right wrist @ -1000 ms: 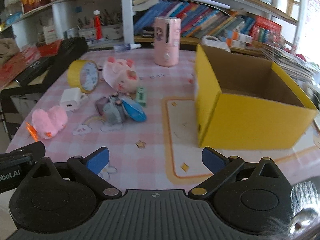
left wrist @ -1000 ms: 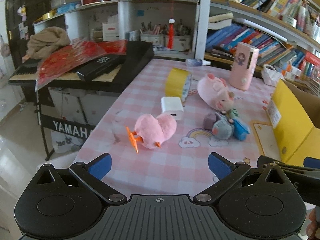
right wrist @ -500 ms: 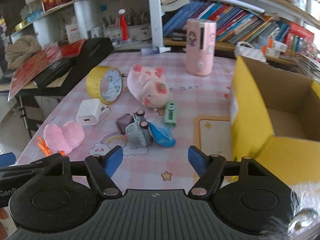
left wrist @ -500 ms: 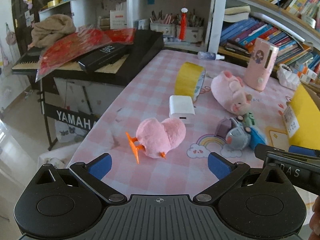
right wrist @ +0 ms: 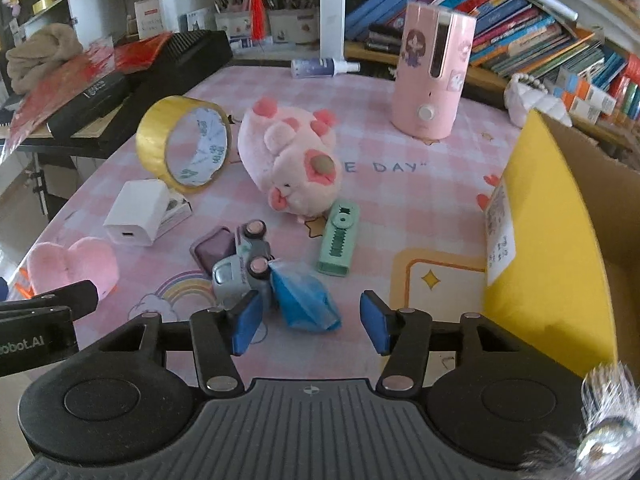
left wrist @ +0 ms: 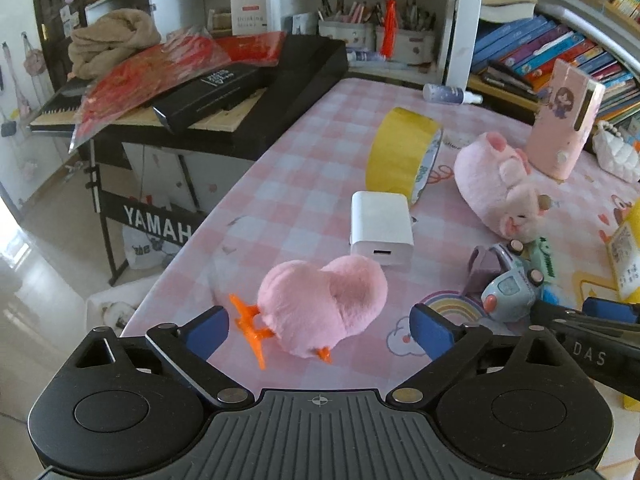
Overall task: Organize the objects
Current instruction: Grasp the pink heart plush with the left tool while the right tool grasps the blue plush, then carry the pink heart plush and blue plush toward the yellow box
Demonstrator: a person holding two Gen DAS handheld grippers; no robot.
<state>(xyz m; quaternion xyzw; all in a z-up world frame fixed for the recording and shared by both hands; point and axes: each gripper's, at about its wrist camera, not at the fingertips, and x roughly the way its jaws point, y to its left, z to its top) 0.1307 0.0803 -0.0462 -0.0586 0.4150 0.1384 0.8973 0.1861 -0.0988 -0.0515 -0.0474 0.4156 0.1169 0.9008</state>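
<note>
A pink heart plush (left wrist: pixel 324 306) lies near the desk (left wrist: pixel 304 184) edge between the spread left gripper (left wrist: pixel 319 330); a clumsy close could nudge it off. The right gripper (right wrist: pixel 308 322), also spread, brackets a blue pouch (right wrist: pixel 302 298) beside a toy car (right wrist: pixel 240 268).

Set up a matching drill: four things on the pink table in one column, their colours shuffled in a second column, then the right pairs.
Things:
1. tape roll
2. charger
3. clip
4. bag

Colours:
A. blue
B. white
C. yellow
D. green

Pairs: 1-C, 2-B, 3-D, 4-A
</note>
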